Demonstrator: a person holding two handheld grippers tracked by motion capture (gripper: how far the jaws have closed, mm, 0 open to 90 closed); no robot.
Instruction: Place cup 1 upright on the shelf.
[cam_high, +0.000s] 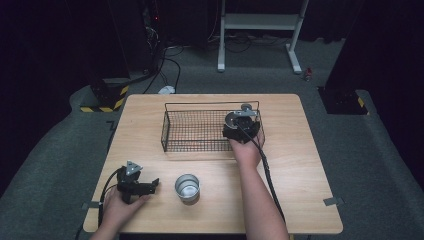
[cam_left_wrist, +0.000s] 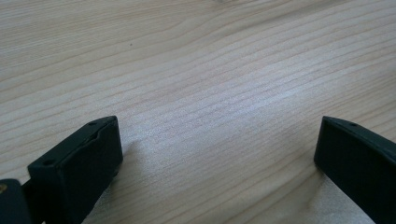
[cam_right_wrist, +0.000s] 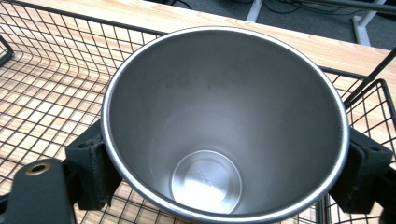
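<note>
The right gripper (cam_right_wrist: 224, 172) pinches a steel cup (cam_right_wrist: 219, 121) from both sides, over the right end of the wire basket (cam_high: 172, 132) at the far middle of the table (cam_high: 300, 165). The left gripper (cam_high: 150, 186) rests at the near left, jaws spread. A second cup (cam_high: 187, 186) stands just right of it.

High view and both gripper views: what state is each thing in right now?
Left tongs: open, empty, low over the table.
Right tongs: shut on held cup, upright, empty, over wire basket.
Second cup: upright on table, free.
</note>
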